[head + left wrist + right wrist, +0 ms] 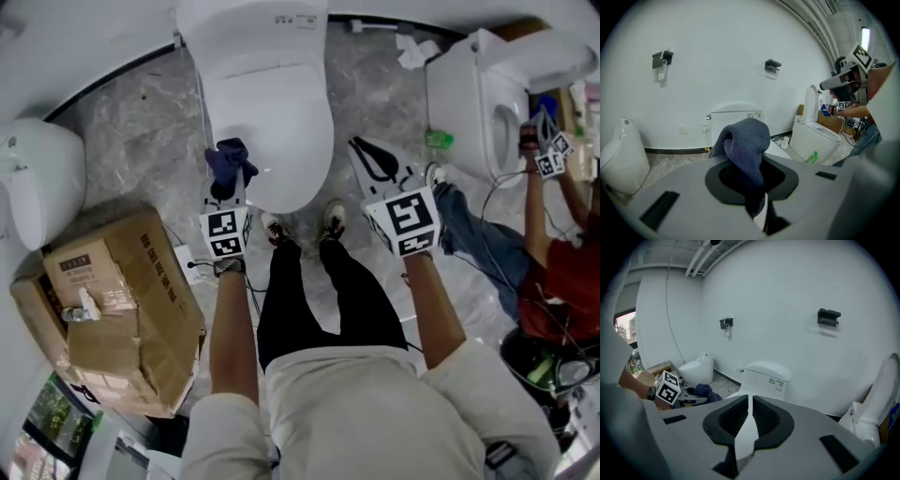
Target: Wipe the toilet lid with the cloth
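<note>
A white toilet with its lid (269, 131) down stands straight ahead of me. My left gripper (228, 183) hovers at the lid's front left edge, shut on a dark blue cloth (231, 159) that bunches up out of its jaws. In the left gripper view the cloth (746, 143) fills the gap of the gripper (751, 180), with the toilet tank (736, 116) behind it. Off the lid's front right, my right gripper (362, 146) is shut with nothing held. The right gripper view shows only a thin slit at the gripper (749, 412), pointing toward the toilet (766, 376).
A battered cardboard box (117, 314) sits at my left, with another white toilet (33, 183) behind it. At the right stands a third toilet (483, 108) with a green bottle (438, 140) at its base; a person in red (558, 281) works there with grippers.
</note>
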{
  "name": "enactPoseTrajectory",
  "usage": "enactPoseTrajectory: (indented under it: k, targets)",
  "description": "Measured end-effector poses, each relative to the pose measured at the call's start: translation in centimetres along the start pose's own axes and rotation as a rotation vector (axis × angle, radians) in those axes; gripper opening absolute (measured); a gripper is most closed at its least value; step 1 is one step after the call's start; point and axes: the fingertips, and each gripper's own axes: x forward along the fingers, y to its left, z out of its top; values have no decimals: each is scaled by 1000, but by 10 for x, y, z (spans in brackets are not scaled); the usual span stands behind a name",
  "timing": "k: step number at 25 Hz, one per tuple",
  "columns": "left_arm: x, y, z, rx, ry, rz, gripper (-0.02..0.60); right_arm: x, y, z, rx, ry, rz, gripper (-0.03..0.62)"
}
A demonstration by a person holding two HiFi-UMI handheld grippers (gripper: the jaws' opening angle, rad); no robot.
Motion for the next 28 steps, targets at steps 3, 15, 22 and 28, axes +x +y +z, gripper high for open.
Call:
enactPoseTrajectory:
  k: [3, 15, 22, 28]
  targets:
    - [-17, -6, 41, 5, -60, -14, 55, -17, -2, 25, -1, -29, -14, 49]
    - [-102, -30, 220, 145, -235, -55, 55, -88, -10, 131, -6, -183, -44, 46]
    - [-161, -53, 313, 163, -371, -78, 55, -132, -9, 203, -5, -296, -75, 46]
    - [-205, -82, 365, 262, -453, -102, 55, -178, 1, 259, -65, -392, -67, 46]
